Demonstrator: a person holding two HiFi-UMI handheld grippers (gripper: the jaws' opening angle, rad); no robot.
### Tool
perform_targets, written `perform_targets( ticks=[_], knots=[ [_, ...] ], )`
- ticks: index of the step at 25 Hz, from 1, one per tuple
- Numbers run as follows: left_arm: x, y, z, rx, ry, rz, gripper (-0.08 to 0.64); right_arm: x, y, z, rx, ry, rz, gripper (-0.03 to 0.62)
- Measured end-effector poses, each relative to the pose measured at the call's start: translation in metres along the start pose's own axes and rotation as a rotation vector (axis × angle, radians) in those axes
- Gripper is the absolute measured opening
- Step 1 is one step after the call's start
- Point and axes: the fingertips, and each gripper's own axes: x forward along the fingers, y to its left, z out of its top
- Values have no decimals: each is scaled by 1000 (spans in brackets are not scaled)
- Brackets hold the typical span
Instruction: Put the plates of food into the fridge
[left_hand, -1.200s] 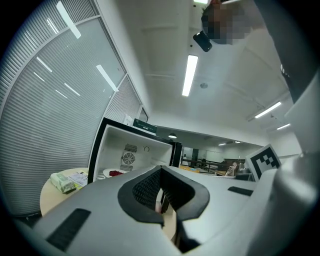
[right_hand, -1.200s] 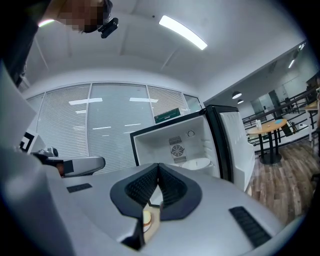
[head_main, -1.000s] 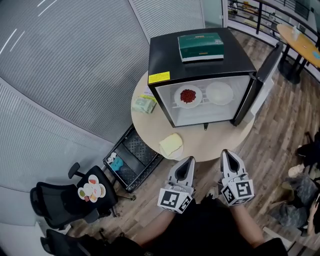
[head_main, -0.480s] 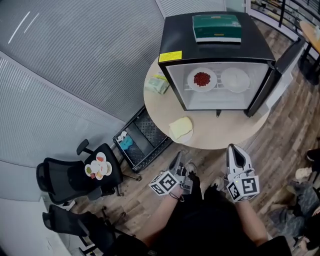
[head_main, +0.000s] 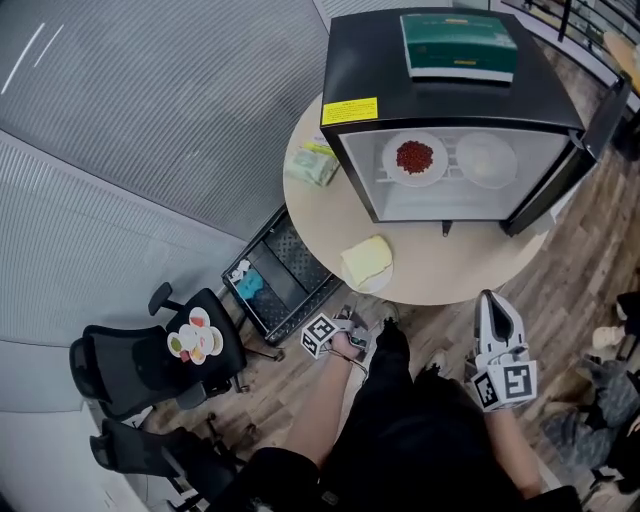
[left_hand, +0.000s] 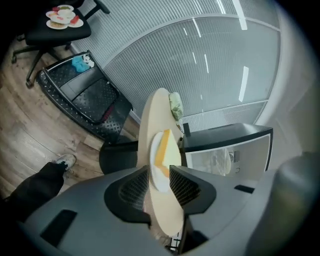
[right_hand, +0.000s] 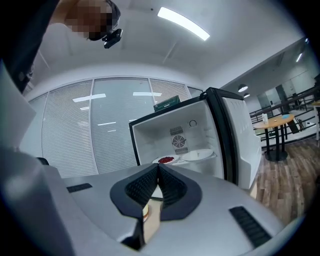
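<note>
The black fridge (head_main: 440, 70) stands open on the round table (head_main: 450, 275). On its shelf sit a plate of red food (head_main: 414, 157) and a white plate (head_main: 487, 160); both plates (right_hand: 165, 160) (right_hand: 200, 154) also show in the right gripper view. A plate of yellow food (head_main: 367, 262) lies near the table's front edge. My left gripper (head_main: 340, 325) is low, rolled on its side, short of the table. Its jaws have just been opening and stand open (left_hand: 159, 187); the yellow plate (left_hand: 162, 150) shows beyond the gap, untouched. My right gripper (head_main: 497, 305) is shut and empty (right_hand: 158, 172).
A green box (head_main: 458, 45) lies on the fridge top and a green packet (head_main: 315, 165) on the table's left. A black wire basket (head_main: 275, 285) stands on the floor under the table's edge. A black chair (head_main: 150, 370) carries a plate of colourful food (head_main: 193, 343).
My left gripper has dropped from beside the right one, rolled onto its side and gone from shut to open. The right gripper has sunk a little.
</note>
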Motion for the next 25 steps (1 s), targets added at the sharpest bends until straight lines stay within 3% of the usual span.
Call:
perform_targets(
  ticks=[4, 12, 17, 25],
  knots=[
    [18, 20, 3, -7, 42, 0, 118, 16, -5, -3, 0, 26, -24, 9],
    [42, 18, 13, -3, 90, -24, 120, 47, 1, -15, 27, 67, -14, 9],
    [43, 24, 15, -34, 82, -12, 118, 59, 1, -18, 33, 85, -2, 8],
    [23, 26, 19, -7, 84, 32, 92, 66, 0, -21, 43, 92, 1, 9]
  ],
)
